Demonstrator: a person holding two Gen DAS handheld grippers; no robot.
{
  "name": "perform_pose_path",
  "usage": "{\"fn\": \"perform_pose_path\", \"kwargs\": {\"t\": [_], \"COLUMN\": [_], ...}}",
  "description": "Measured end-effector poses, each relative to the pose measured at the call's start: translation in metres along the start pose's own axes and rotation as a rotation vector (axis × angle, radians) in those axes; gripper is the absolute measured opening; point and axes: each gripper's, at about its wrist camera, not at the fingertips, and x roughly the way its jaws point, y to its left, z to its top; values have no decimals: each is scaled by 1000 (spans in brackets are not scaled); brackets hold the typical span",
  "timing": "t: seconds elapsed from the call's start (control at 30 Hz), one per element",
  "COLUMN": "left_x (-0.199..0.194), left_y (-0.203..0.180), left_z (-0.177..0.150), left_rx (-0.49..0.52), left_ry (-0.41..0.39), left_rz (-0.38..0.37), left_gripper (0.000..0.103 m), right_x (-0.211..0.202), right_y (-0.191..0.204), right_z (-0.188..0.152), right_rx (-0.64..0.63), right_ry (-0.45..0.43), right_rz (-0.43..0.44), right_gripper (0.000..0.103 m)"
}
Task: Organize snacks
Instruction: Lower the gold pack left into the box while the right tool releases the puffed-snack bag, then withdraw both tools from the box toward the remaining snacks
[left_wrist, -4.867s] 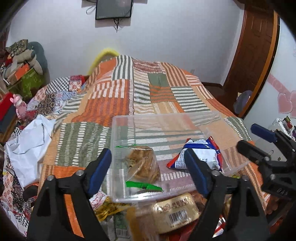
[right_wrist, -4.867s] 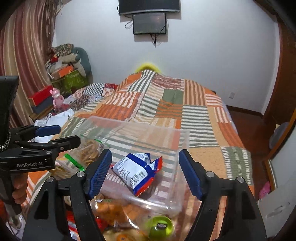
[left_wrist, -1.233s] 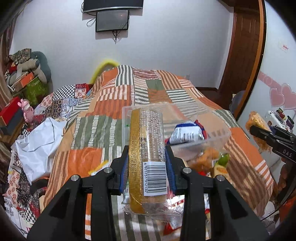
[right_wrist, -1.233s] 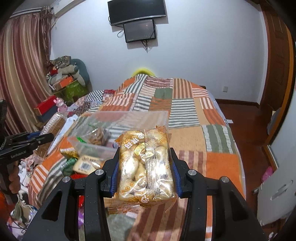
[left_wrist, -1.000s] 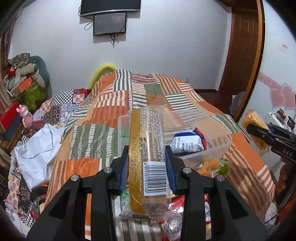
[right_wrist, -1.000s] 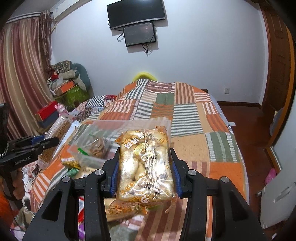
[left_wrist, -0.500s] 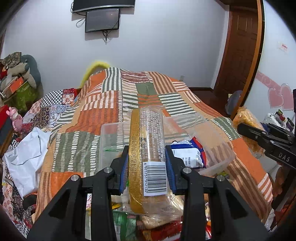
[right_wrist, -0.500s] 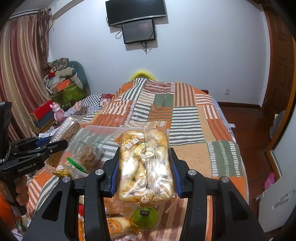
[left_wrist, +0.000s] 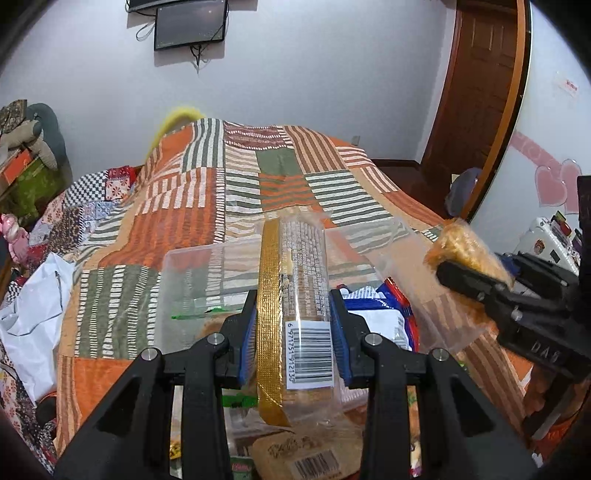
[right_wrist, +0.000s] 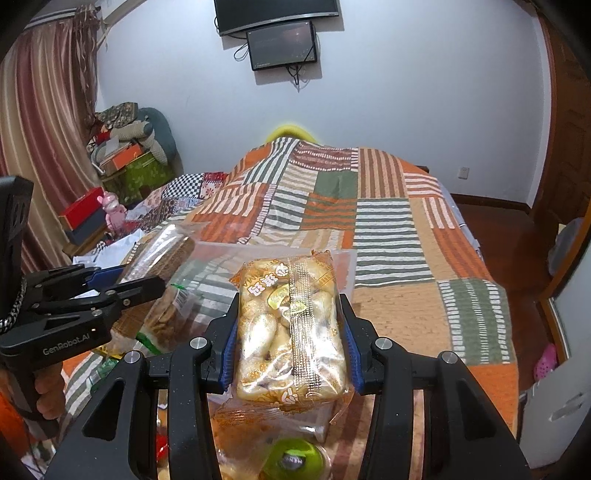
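My left gripper (left_wrist: 293, 332) is shut on a long clear biscuit pack (left_wrist: 295, 295) with a gold strip and a barcode, held over the near edge of a clear plastic bin (left_wrist: 192, 280) on the bed. The bin holds a blue-and-white snack bag (left_wrist: 384, 317) and a clear bag of cookies (right_wrist: 170, 310). My right gripper (right_wrist: 290, 343) is shut on an orange pack of small golden pastries (right_wrist: 291, 325), held above the bin's near right side (right_wrist: 347, 266). The right gripper also shows in the left wrist view (left_wrist: 476, 284), and the left gripper in the right wrist view (right_wrist: 125, 284).
Loose snacks lie on the patchwork quilt (right_wrist: 391, 229) in front of the bin, among them a green-lidded cup (right_wrist: 291, 461) and a tan barcoded pack (left_wrist: 306, 454). White cloth (left_wrist: 33, 314) and boxes (right_wrist: 81, 210) lie left of the bed. A wooden door (left_wrist: 476, 92) stands at the right.
Both grippers, each still holding its pack, have moved forward toward the bin, which now looks nearer and lower. The two grippers have come closer together.
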Motion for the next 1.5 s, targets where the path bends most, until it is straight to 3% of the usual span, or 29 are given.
{"fn": "perform_pose_path", "kwargs": {"t": [0.73,1.07,1.23,1.4,1.5], "left_x": [50,31,11,-12,-28], "left_y": [-7,-11,-7,-6,-6], "left_z": [1,-5,-12,-19,-25], "left_rx": [2,17,12,22,21], "left_ry": [106,87,80,54,51], "left_rz": [17,26,32,54,45], "left_gripper": [36,36,37,49,50], "right_x": [33,21,6,-17,-32], "right_y": [6,2,3,9,13], "right_z": [-6,-6,-4,-2,-4], "right_rx": [-16,-14,-16,-37,-48], "right_ry": [91,82,63,27,8], "right_rz": [27,14,9,-10,-14], "right_gripper": [43,46,54,58,62]}}
